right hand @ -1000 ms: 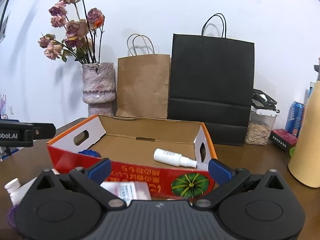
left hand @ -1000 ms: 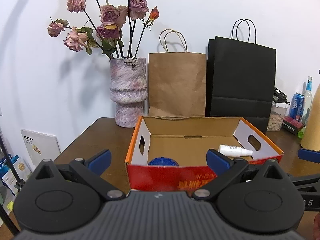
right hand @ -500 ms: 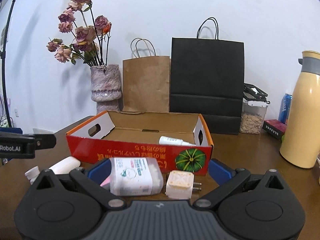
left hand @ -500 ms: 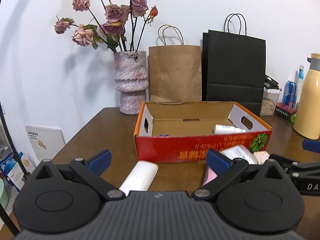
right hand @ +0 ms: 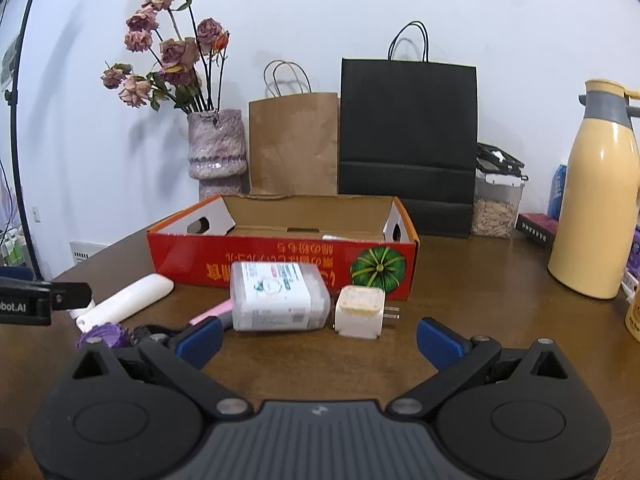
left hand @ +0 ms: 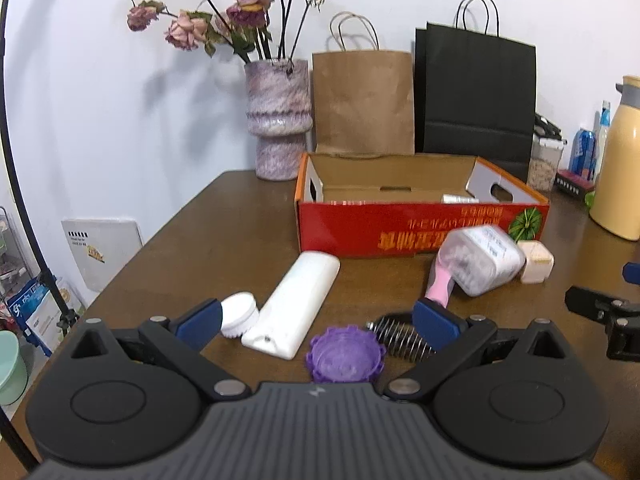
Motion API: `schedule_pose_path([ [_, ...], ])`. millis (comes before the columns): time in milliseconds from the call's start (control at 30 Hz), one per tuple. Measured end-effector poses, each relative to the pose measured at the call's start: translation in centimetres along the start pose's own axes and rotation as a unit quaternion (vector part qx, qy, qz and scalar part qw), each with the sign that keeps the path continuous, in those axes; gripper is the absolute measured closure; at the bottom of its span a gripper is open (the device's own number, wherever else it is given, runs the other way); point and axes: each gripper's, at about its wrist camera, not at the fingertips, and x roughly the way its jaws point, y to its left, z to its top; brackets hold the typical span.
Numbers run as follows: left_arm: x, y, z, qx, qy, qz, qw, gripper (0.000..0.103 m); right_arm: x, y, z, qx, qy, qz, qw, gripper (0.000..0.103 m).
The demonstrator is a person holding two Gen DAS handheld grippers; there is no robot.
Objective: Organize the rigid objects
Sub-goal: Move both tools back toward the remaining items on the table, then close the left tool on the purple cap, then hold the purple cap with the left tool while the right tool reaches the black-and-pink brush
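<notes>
Charger (right hand: 360, 311) lies ahead of right gripper (right hand: 318, 338) (fingers spread).

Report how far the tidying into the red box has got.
Done: one small white bottle lies in the red box. In hand: nothing; the left gripper and right gripper are both open. Left on the table: white tube, purple lid, clear container, plug adapter, pink brush.

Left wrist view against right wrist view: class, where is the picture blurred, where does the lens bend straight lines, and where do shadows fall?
Left wrist view: the clear plastic jar lying before the red cardboard box is smeared; the black stand pole bows along the left edge. Right wrist view: sharper, the jar's label shows distinct print; the dried roses cast soft grey shadows on the white wall.
</notes>
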Motion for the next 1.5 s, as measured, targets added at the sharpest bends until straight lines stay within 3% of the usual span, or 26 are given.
schedule_pose_path([
  [433,3.2,-0.4,-1.6,0.013,0.06,0.012,0.998,0.0,0.5,0.1,-0.8,0.001,0.006,-0.011,1.0,0.0],
  [700,4.3,-0.8,-1.8,0.013,0.069,0.019,0.9973,0.0,0.9,0.4,-1.0,-0.002,0.013,-0.011,1.0,0.0],
  [867,4.8,-1.0,-1.9,0.015,0.077,0.014,0.9968,0.016,1.1,0.6,-1.1,-0.005,0.015,-0.01,1.0,0.0],
  [1000,5.0,-1.1,-2.0,0.016,0.086,-0.01,0.9961,0.049,1.3,0.7,-1.2,-0.007,0.018,-0.01,1.0,0.0],
  [1500,4.0,-0.5,-1.8,0.011,0.057,-0.003,0.9983,0.049,1.7,1.9,-1.4,-0.022,0.023,0.001,0.999,0.0],
])
